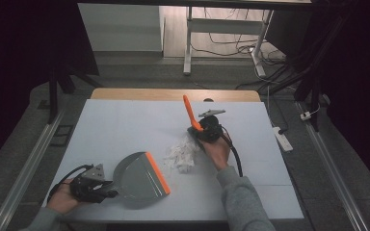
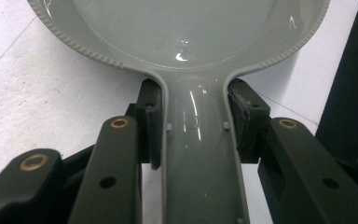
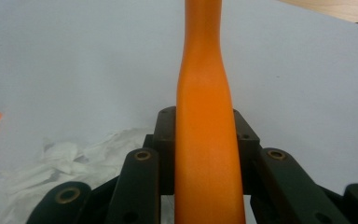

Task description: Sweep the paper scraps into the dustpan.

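While each claw pinches a handle, dustpan [image 1: 139,177] and orange brush [image 1: 191,113], the brush's bristles stay hidden.

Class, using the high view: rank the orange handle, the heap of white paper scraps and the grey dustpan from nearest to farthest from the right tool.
1. Orange handle: clamped in the right tool, rising up and away from it.
2. White paper scraps: just left of it on the table.
3. Grey dustpan: farthest, at the near left, held by the left tool.

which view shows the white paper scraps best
The high view: the whole pile of paper scraps lies on the table between the dustpan and the right gripper. The right gripper view catches part of the pile at lower left.
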Demonstrator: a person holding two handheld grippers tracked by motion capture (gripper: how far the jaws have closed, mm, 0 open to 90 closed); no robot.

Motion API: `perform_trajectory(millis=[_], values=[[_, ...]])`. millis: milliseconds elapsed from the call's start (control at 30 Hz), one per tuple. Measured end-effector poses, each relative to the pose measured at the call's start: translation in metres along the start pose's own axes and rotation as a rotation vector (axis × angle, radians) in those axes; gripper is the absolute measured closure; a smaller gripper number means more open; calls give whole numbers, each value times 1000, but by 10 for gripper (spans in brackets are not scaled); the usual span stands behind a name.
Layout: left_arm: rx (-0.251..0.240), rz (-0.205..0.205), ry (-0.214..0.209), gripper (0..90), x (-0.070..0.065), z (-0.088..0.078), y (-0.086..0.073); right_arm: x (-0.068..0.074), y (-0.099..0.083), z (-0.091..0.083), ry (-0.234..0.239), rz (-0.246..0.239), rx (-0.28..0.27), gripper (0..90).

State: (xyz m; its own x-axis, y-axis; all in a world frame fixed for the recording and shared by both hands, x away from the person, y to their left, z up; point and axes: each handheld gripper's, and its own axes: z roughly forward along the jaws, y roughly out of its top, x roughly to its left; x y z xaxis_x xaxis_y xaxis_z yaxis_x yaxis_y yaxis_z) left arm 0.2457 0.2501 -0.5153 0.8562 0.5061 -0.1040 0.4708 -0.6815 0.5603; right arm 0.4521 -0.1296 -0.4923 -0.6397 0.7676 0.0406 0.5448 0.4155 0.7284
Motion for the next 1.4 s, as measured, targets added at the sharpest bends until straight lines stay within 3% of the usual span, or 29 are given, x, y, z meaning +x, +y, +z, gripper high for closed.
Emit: perform_trajectory(millis=[200, 367, 600, 967, 1400], values=[[3, 1, -1, 618, -1, 0, 1, 9, 1, 3, 13, -13, 4, 706], [4, 1, 0, 618, -2, 0, 2, 22, 1, 2, 73, 0, 4, 706], [3, -3, -2, 618, -2, 1, 2, 56, 3, 5, 149, -40, -9, 705], [4, 0, -7, 618, -3, 4, 7, 93, 0, 12, 216, -101, -10, 706], [1, -4, 3, 618, -4, 4, 7, 114, 0, 14, 284, -103, -20, 706]])
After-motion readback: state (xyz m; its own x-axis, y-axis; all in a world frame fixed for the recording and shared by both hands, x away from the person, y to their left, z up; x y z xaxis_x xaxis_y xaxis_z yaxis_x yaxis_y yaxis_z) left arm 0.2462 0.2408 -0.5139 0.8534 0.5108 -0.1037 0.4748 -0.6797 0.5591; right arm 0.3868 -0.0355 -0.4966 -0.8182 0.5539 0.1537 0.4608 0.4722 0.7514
